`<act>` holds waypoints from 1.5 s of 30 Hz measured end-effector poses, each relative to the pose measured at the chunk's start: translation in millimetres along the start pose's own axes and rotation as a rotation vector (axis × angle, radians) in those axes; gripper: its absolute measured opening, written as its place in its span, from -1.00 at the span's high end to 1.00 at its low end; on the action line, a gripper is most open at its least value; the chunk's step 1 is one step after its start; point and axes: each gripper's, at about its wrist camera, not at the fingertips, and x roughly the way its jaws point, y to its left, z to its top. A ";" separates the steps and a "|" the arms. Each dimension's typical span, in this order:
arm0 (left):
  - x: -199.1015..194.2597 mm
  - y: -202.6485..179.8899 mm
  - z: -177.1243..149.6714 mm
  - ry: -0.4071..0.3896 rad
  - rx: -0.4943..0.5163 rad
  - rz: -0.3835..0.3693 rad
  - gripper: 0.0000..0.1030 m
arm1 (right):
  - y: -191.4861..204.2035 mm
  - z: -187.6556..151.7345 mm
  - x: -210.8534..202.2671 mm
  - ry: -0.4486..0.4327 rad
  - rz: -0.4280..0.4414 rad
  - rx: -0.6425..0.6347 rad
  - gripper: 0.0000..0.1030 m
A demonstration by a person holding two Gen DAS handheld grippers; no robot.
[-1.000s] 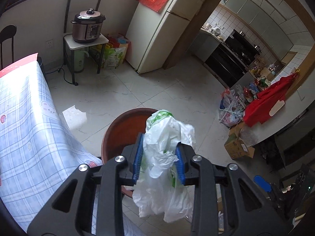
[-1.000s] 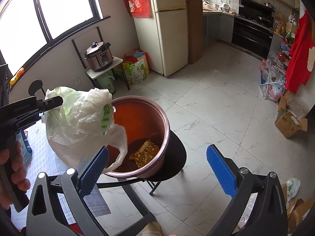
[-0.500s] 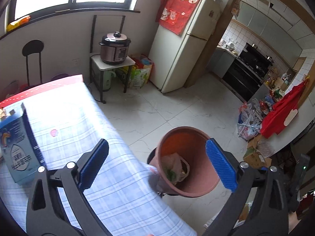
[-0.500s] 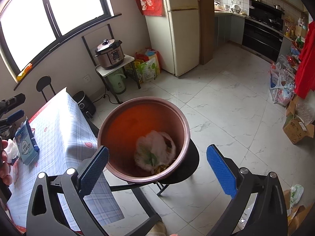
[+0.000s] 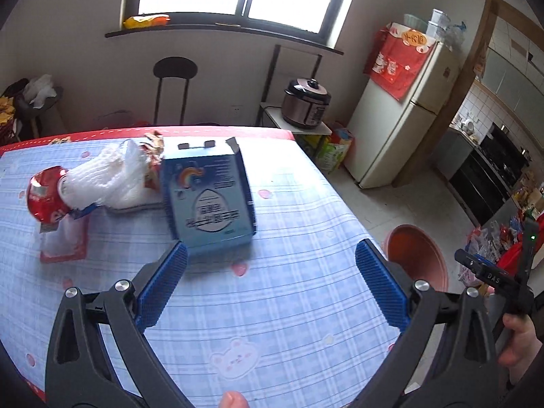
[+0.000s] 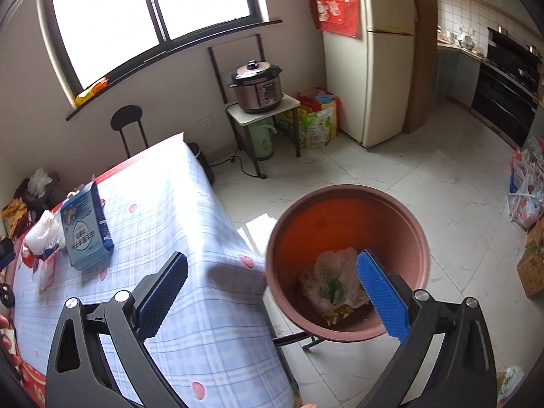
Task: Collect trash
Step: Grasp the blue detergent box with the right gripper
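— Grippers?
— I see my left gripper [image 5: 270,284] and right gripper [image 6: 272,292] both spread wide, empty.
— Trash?
— Blue cardboard box [image 5: 208,199] sits mid-table; crumpled white plastic bag [image 6: 335,280] lies inside the reddish-brown round bin [image 6: 346,204].

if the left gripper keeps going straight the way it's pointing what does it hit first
Most likely the blue carton standing on the checked tablecloth. The open left gripper points toward it, though depth is hard to judge; aimed lower, it would meet the cloth first.

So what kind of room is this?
Most likely a home kitchen and dining area: a fridge stands by the wall, a pressure cooker sits on a small stand, and a table has a checked cloth.
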 end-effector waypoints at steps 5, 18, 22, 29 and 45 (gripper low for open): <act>-37.0 73.1 -8.8 -0.043 -0.045 0.061 -0.89 | 83.0 -3.1 3.7 -0.031 0.091 -0.099 -0.89; -50.7 242.5 -22.7 0.039 -0.182 0.261 -0.89 | 307.4 -19.8 60.9 0.057 0.024 -0.398 -0.89; -49.8 280.7 -23.5 0.033 -0.192 0.325 -0.89 | 367.5 -31.5 92.4 0.069 0.005 -0.466 -0.89; -51.5 319.3 -19.4 -0.014 -0.168 0.393 -0.89 | 432.4 -39.7 147.7 0.066 -0.128 -0.527 -0.89; -39.3 345.5 -16.0 0.005 -0.181 0.349 -0.89 | 449.4 -43.5 176.6 0.031 -0.352 -0.561 -0.01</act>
